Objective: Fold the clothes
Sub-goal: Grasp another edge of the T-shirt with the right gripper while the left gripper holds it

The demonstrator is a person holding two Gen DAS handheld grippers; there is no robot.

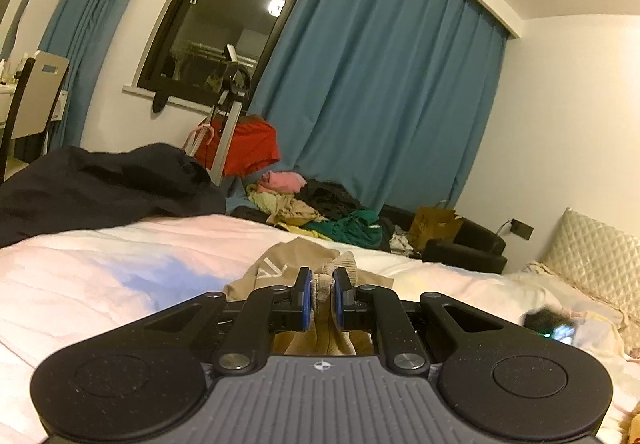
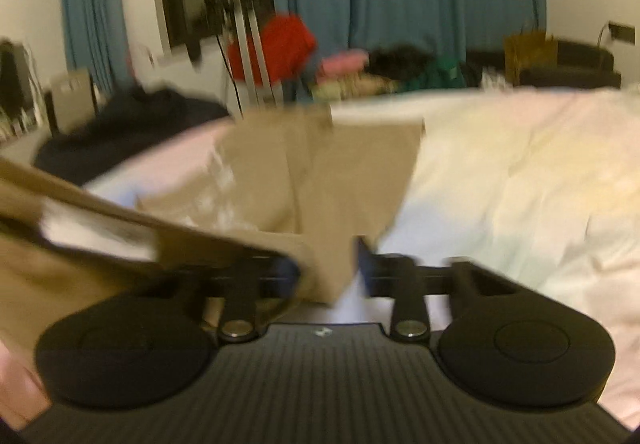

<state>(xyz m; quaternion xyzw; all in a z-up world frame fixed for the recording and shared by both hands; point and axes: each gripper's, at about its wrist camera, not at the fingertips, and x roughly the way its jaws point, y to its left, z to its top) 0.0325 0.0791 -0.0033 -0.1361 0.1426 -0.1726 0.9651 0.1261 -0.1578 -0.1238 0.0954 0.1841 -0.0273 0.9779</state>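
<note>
On the bed (image 1: 120, 268), over its white cover, the left claw (image 1: 319, 298) is clamped on a bunched fold of a tan garment (image 1: 288, 264); its blue pads (image 1: 306, 298) press the ribbed edge from both sides, and the cloth below them is hidden behind the claw body. Pale lettering on the garment is partly folded under and unreadable. Right wrist view: heavily blurred. The tan garment (image 2: 320, 172) hangs spread above the bed (image 2: 520, 172), one corner falling between the fingers of the right claw (image 2: 328, 272); its left finger is covered by cloth, so whether the claw grips or stands apart cannot be told. Beyond the bed edge lie a dark garment (image 1: 104, 184), a mixed clothes pile (image 1: 320, 208) and blue curtains (image 1: 380, 84).
</note>
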